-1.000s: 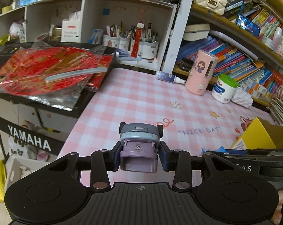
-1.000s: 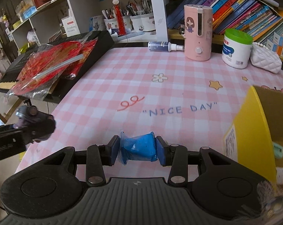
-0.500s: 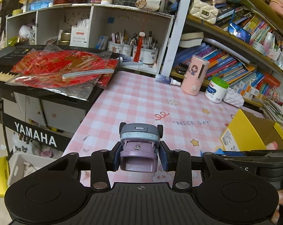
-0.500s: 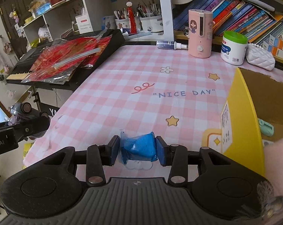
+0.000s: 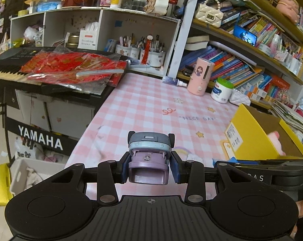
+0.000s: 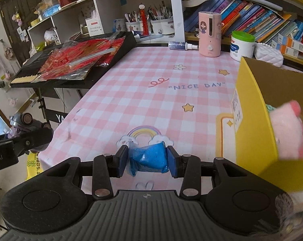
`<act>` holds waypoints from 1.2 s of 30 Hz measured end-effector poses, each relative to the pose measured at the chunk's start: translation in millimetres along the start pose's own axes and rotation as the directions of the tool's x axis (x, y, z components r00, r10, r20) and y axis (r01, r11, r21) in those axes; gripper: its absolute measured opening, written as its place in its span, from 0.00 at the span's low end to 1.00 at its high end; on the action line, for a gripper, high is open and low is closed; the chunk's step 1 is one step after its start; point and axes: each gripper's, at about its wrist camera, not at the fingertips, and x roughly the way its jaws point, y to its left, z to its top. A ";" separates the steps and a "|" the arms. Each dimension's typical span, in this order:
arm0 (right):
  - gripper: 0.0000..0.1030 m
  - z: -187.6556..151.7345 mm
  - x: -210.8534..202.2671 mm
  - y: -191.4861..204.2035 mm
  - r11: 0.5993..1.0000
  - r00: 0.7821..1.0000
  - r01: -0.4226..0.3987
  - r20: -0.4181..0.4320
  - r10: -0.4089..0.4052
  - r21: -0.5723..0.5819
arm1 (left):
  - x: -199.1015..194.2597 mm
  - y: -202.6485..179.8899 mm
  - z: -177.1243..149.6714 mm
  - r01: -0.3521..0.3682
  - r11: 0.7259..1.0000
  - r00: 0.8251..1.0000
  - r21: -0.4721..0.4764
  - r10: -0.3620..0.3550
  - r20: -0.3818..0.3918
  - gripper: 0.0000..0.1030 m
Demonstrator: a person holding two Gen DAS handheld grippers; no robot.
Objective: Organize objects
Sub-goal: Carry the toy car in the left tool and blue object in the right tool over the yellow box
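My left gripper is shut on a purple and grey toy car, held above the near left edge of the pink checked table. The car also shows at the left of the right wrist view. My right gripper is shut on a blue wrapped packet above the table's near edge. A yellow cardboard box stands open at the right with a pink plush toy inside; it also shows in the left wrist view.
A Yamaha keyboard with red packets stands left of the table. At the back are a pink dispenser, a green-lidded jar, a spray bottle, a white pouch, pen cups and bookshelves.
Both grippers have pulled back and risen from the table with their objects still held. More of the yellow box and the pink plush inside it has come into view.
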 end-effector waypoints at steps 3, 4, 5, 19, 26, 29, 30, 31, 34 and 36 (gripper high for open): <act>0.37 -13.8 -12.1 7.7 1.000 1.000 -0.003 -0.002 0.003 0.000 | -15.5 1.8 -12.2 0.002 1.000 1.000 -0.002 -0.002 -0.007 0.37; 0.37 -19.1 -16.5 10.0 1.000 1.000 -0.003 -0.002 0.003 0.002 | -20.3 2.1 -16.2 0.004 1.000 1.000 -0.002 -0.004 -0.010 0.37; 0.37 -23.8 -20.7 12.0 1.000 1.000 -0.002 -0.001 0.002 0.005 | -25.0 2.6 -19.8 0.006 1.000 1.000 -0.001 -0.006 -0.013 0.37; 0.37 -84.9 -69.6 23.7 0.997 1.000 0.030 0.005 -0.031 0.077 | -67.4 -3.6 -57.5 0.060 0.997 0.997 0.054 -0.057 -0.049 0.37; 0.37 -103.5 -86.5 11.7 0.987 0.997 0.078 -0.008 -0.078 0.141 | -68.8 -19.2 -65.4 0.124 0.988 0.990 0.095 -0.117 -0.077 0.37; 0.37 -110.3 -93.6 4.4 0.982 0.994 0.106 -0.011 -0.105 0.159 | -66.0 -29.9 -68.3 0.156 0.982 0.985 0.109 -0.146 -0.088 0.37; 0.37 -112.7 -96.0 1.6 0.979 0.993 0.115 -0.012 -0.115 0.166 | -64.7 -33.6 -69.2 0.166 0.979 0.983 0.114 -0.156 -0.092 0.37; 0.37 -115.1 -98.5 -1.8 0.977 0.992 0.125 -0.014 -0.124 0.175 | -64.1 -37.0 -69.6 0.176 0.977 0.982 0.121 -0.165 -0.095 0.37; 0.37 -120.9 -105.9 -11.9 0.968 0.988 0.153 -0.014 -0.153 0.201 | -60.3 -50.4 -71.1 0.208 0.968 0.975 0.142 -0.194 -0.105 0.37; 0.37 -124.7 -110.5 -19.7 0.961 0.985 0.169 -0.015 -0.170 0.217 | -56.7 -59.4 -71.1 0.227 0.961 0.971 0.155 -0.211 -0.113 0.37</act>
